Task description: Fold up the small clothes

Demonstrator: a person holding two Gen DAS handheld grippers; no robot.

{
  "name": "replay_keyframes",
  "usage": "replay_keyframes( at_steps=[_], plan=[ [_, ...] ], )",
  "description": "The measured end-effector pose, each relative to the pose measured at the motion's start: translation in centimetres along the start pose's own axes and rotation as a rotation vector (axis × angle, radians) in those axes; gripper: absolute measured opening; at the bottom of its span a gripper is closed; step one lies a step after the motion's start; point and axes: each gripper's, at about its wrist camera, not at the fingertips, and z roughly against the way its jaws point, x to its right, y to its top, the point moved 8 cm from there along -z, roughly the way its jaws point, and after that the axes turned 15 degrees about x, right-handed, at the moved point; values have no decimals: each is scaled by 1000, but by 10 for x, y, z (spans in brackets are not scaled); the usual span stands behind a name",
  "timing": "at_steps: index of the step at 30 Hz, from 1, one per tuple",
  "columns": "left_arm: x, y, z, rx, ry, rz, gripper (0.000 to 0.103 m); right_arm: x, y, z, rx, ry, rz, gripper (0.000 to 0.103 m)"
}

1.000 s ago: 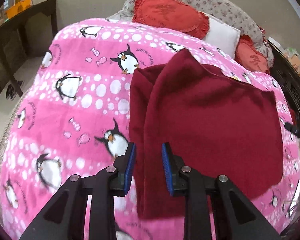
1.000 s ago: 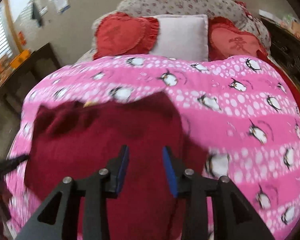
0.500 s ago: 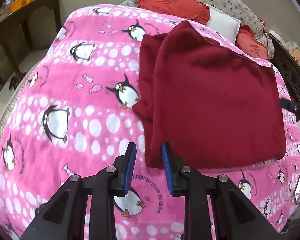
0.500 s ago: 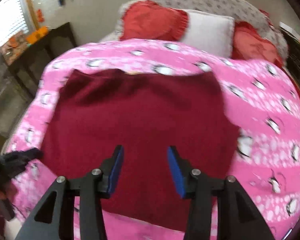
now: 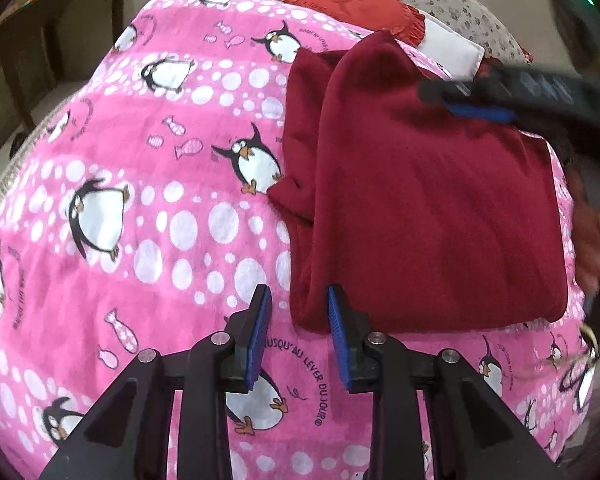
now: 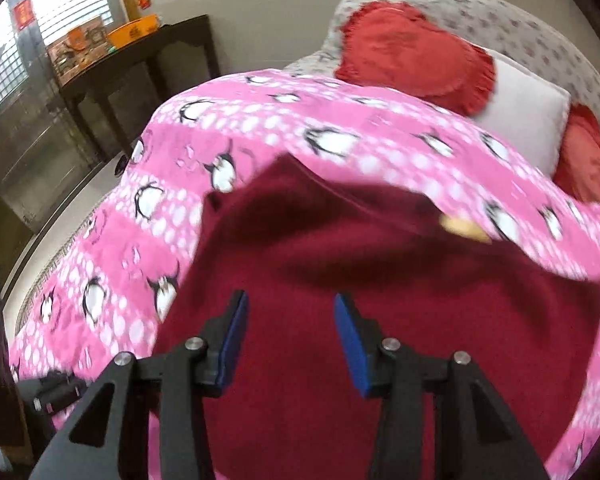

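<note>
Since half-second-ago frame, right gripper swung over far part of dark red garment, blurred in left wrist view. Pink penguin blanket covers bed. Garment lies folded on blanket's right half, sleeve layer sticking out along left edge. Red heart cushion beyond. Left gripper at garment's near-left corner, fingers spread, empty. Right gripper fingers spread, gripping nothing.

Soft daylight, fisheye edges, right view motion-blurred
</note>
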Motion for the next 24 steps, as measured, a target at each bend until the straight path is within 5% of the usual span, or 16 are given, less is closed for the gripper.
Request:
replay_keyframes(
  at_steps=[11, 24],
  plan=[
    [-13, -6, 2, 26, -45, 85, 13, -13, 21, -97, -68, -48, -19, 41],
    [-14, -16, 8, 57, -72, 101, 13, -59, 39, -56, 16, 59, 126, 41]
  ],
)
